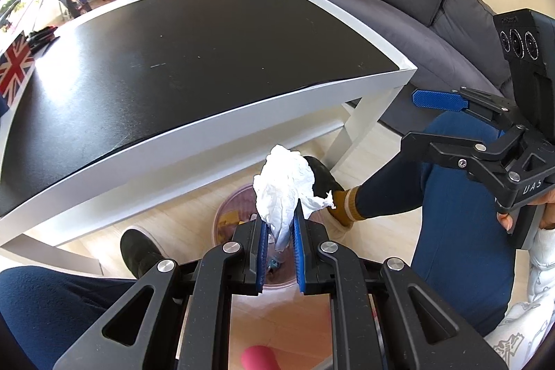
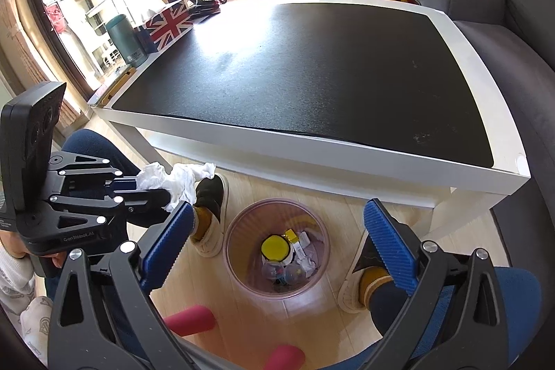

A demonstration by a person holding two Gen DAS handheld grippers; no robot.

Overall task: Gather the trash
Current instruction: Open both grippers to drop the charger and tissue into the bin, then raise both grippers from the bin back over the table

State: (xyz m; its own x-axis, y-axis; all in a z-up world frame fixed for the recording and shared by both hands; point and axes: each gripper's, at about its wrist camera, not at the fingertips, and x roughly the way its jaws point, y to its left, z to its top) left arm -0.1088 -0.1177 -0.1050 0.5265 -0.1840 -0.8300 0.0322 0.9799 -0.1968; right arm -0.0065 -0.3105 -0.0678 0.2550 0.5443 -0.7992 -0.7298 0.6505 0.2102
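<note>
The crumpled white tissue (image 1: pixel 286 186) is being pinched at its lower, twisted end btwn the blue ribbed pads (image 1: pixel 299 248) of the left gripper (image 1: pixel 280 248), w/ most of the wad sticking out past the fingertips. It's hanging in the air off the near edge of the table, above the floor and beside the translucent pinkish trash bin (image 2: pixel 275 252), not yet over its mouth as the right wrist view is showing it.

Handling, as a guess: very light, soft, crushable paper, no risk of breaking, but loose flaps are likely catching on the pad ridges when released. The tail-end grip is looking adequate; a bite nearer the middle of the wad would be surer.

The bin is round, ribbed plastic, already holding a yellow-lidded container (image 2: pixel 275 247), small packets and other scraps. It's sitting on pale wood-look flooring btwn the person's slippered feet.

The right gripper (image 2: pixel 277 245) is standing w/ jaws spread wide, holding nothing, looking down at the bin.

The coffee table (image 1: pixel 242 113) has a white frame and a matte black, slightly speckled top. A Union Jack box (image 2: pixel 170 23) is sitting at its far corner, a grey fabric sofa (image 1: pixel 381 6) alongside.
</note>
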